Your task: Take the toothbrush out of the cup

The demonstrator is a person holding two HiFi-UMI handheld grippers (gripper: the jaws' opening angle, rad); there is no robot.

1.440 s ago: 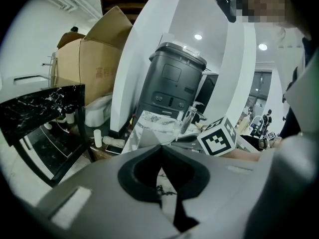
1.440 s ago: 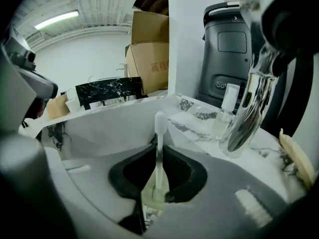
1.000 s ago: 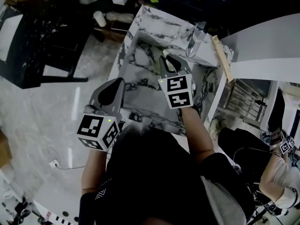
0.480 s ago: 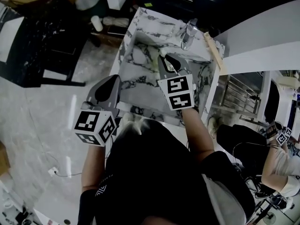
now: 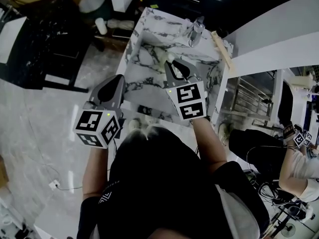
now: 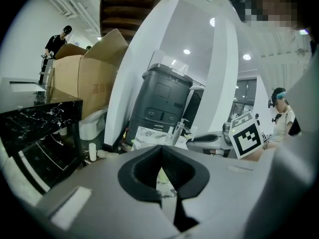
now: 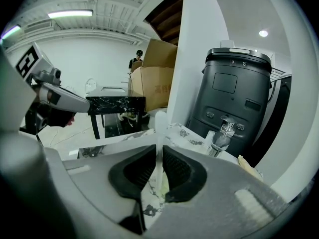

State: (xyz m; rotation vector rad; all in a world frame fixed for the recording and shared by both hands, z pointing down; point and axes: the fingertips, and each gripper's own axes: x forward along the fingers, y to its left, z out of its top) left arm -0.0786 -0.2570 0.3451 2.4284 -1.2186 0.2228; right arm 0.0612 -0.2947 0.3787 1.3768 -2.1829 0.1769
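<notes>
My right gripper (image 7: 160, 148) is shut on a slim white toothbrush (image 7: 160, 127) that stands upright between its pads, with the top rising above the fingertips. In the head view the right gripper (image 5: 172, 63) hangs over the marble sink basin (image 5: 147, 66), and the toothbrush (image 5: 171, 58) shows as a small white tip. At the sink's left front corner my left gripper (image 5: 116, 82) has its jaws together with nothing in them; its own view shows that left gripper (image 6: 161, 149) closed too. I cannot make out a cup for certain.
A chrome faucet (image 5: 195, 31) stands at the sink's back, and a wooden strip (image 5: 223, 51) lies along its right rim. A black marble table (image 5: 30, 39) and a white bottle (image 5: 102, 26) are on the left. A grey bin (image 6: 162, 103) and cardboard boxes (image 6: 82, 78) stand beyond.
The right gripper has risen with the toothbrush and drifted slightly left over the basin. The left gripper has shifted a little left and up, still closed.
</notes>
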